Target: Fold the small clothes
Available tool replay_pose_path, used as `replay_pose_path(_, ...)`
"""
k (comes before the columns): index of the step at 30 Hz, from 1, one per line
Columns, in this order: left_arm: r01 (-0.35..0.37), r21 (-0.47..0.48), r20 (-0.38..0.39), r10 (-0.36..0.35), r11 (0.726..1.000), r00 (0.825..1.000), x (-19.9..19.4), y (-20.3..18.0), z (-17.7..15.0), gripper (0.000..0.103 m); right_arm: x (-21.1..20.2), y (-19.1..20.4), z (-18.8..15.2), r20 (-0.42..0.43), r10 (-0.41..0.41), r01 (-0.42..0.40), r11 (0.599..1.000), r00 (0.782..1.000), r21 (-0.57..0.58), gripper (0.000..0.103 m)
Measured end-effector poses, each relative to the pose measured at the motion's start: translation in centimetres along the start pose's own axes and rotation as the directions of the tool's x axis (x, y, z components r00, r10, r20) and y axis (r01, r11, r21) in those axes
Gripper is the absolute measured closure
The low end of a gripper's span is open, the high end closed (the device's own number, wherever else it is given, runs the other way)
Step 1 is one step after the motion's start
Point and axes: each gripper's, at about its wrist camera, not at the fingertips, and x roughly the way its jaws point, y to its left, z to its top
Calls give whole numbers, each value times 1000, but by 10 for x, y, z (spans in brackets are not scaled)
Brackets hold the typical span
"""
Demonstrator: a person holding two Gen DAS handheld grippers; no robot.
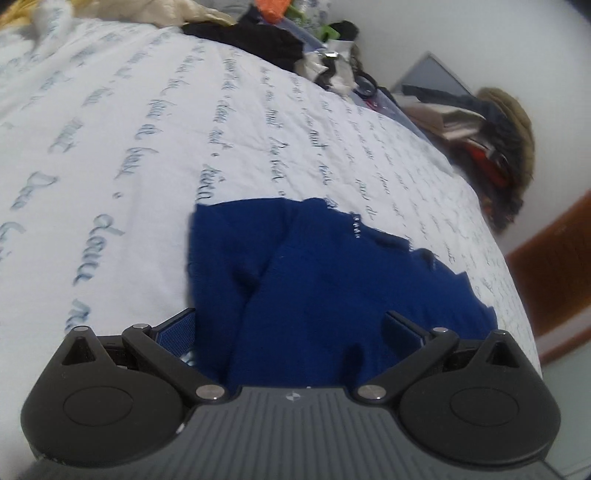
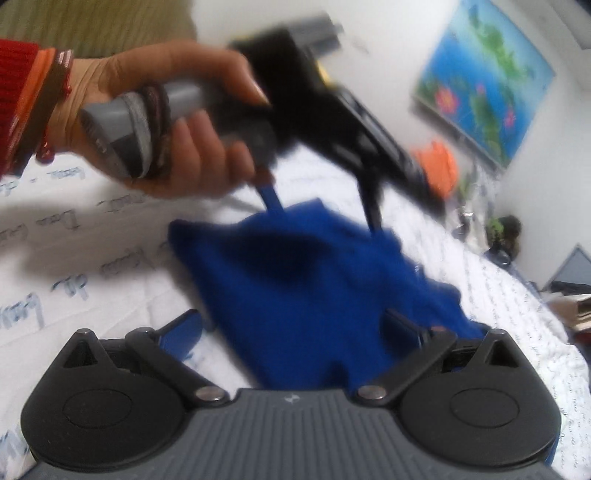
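Observation:
A dark blue knit garment (image 1: 314, 280) lies crumpled on the white bedsheet with blue script (image 1: 129, 147). My left gripper (image 1: 290, 328) is open wide over its near edge, and cloth lies between the two fingers. From the right wrist view the same blue garment (image 2: 295, 288) runs between the spread fingers of my right gripper (image 2: 293, 328), which is open. Across the garment, a hand (image 2: 166, 122) holds the left gripper (image 2: 323, 212), whose fingertips (image 2: 271, 199) touch the far edge of the cloth, spread apart. The right wrist view is blurred.
A heap of other clothes, black (image 1: 251, 37), orange (image 1: 273, 7) and cream, lies at the bed's far edge. More piled things (image 1: 491, 129) stand beyond the bed's right side. An orange garment (image 2: 436, 162) and a wall picture (image 2: 484, 74) are behind.

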Motion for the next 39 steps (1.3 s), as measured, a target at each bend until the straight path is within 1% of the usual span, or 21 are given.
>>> replay_pose_path(4, -11, 9, 25, 11, 1000, 1000, 10, -5, 4, 3, 10, 7, 9, 2, -46, 46, 999, 999, -3, 1)
replay_pose_path(6, -34, 8, 38, 33, 999, 999, 14, -8, 7, 9, 15, 12, 13, 11, -65, 65, 997, 998, -29, 1)
replay_pose_path(7, -51, 15, 42, 51, 999, 998, 15, -10, 9, 15, 17, 13, 14, 19, -70, 71, 996, 997, -46, 2)
replay_pose_path(8, -73, 22, 44, 72, 997, 996, 16, -11, 11, 23, 19, 16, 16, 28, -67, 69, 996, 997, -63, 6)
replay_pose_path(9, -93, 31, 43, 92, 995, 995, 17, -13, 12, 28, 21, 18, 18, 30, -56, 58, 996, 998, -74, 21)
replay_pose_path(10, -117, 39, 41, 115, 992, 992, 17, -15, 14, 41, 22, 19, 20, 27, -40, 42, 996, 999, -77, 37)
replay_pose_path(11, -141, 44, 34, 140, 989, 990, 18, -16, 16, 63, 23, 21, 22, 22, -27, 29, 997, 999, -75, 44)
replay_pose_path(12, -164, 44, 23, 163, 985, 986, 19, -17, 17, 69, 23, 22, 23, 16, -15, 16, 997, 1000, -74, 56)
replay_pose_path(13, -171, 40, 9, 171, 984, 985, 19, -16, 18, 79, 24, 22, 23, 12, -5, 6, 997, 1000, -75, 68)
replay_pose_path(14, -171, 36, 1, 171, 985, 985, 18, -16, 19, 83, 25, 21, 23, 11, 0, 0, 997, 1000, -74, 73)
replay_pose_path(15, -177, 39, -5, 177, 983, 984, 18, -18, 19, 84, 23, 21, 21, 14, 6, -5, 997, 1000, -71, 81)
replay_pose_path(16, -193, 56, -2, 194, 980, 981, 17, -22, 18, 85, 21, 20, 20, 17, 12, -11, 998, 1000, -68, 87)
replay_pose_path(19, -247, 102, 21, 246, 964, 969, 11, -40, 15, 86, 10, 10, 12, 45, 25, -23, 999, 999, -42, 93)
replay_pose_path(21, -280, 119, 41, 277, 952, 960, 4, -55, 16, 86, 2, -1, 8, 72, 14, -13, 1000, 997, -18, 94)
replay_pose_path(23, -302, 108, 55, 297, 947, 953, -3, -68, 20, 86, -8, -15, 3, 98, 4, -7, 1000, 995, 25, 94)
replay_pose_path(27, -286, 72, 82, 280, 956, 956, -16, -98, 27, 86, -25, -47, -6, 132, -25, 9, 992, 991, 124, 95)
replay_pose_path(32, -314, 93, 107, 304, 945, 947, -15, -150, 28, 87, -54, -86, -19, 154, -41, 2, 968, 987, 249, 96)
replay_pose_path(36, -303, 122, 125, 289, 945, 949, -8, -189, 24, 87, -76, -113, -35, 163, -77, 19, 944, 984, 328, 96)
replay_pose_path(39, -280, 145, 129, 263, 949, 956, 1, -215, 20, 87, -88, -134, -51, 143, -87, 21, 913, 986, 409, 96)
